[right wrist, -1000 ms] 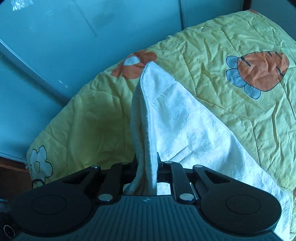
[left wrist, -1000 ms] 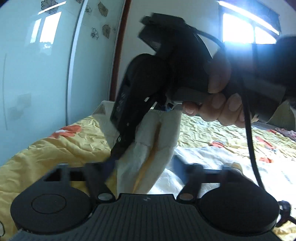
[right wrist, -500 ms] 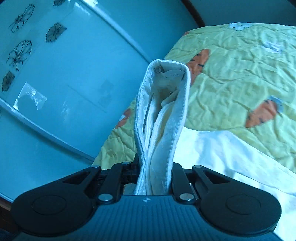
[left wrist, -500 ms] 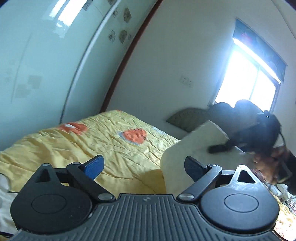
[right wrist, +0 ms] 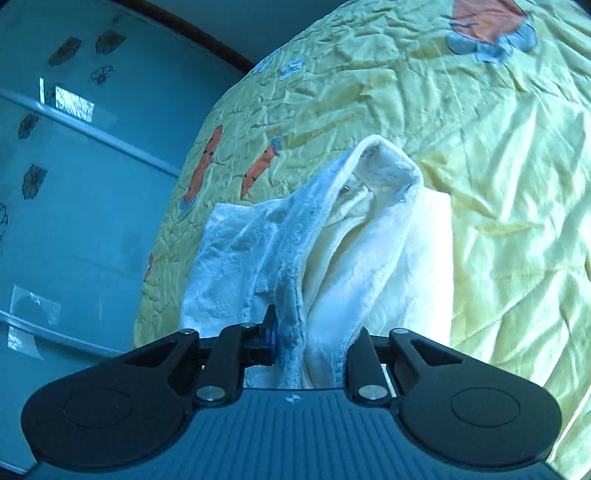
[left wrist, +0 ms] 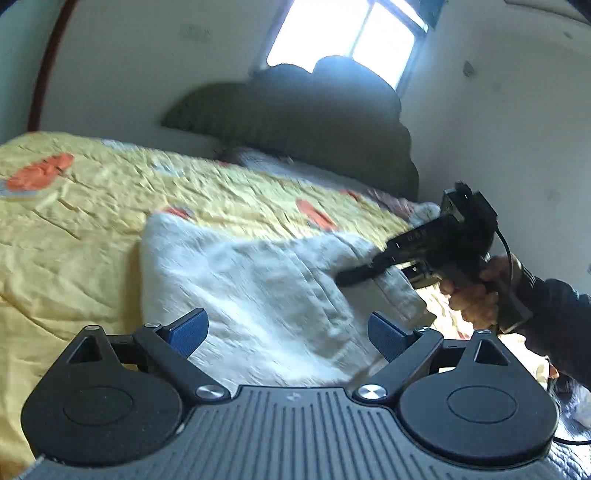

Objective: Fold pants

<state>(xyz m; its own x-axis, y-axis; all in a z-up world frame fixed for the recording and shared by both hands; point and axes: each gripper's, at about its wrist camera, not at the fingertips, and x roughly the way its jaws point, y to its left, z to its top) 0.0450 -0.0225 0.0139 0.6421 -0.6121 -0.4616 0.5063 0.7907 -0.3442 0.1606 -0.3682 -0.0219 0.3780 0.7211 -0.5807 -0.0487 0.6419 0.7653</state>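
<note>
The white pants lie folded over on the yellow quilt. My left gripper is open and empty, just above the near part of the pants. My right gripper is shut on a bunched edge of the pants, held low over the quilt. In the left wrist view the right gripper shows at the right with its fingers on the cloth's far corner.
A dark headboard and a bright window stand at the far end of the bed. A pale wardrobe with flower decals runs along the bed's side. Some clothes lie near the headboard.
My left gripper has let go of the pants and swung round toward the headboard. My right gripper has lowered the held edge onto the rest of the pants on the quilt.
</note>
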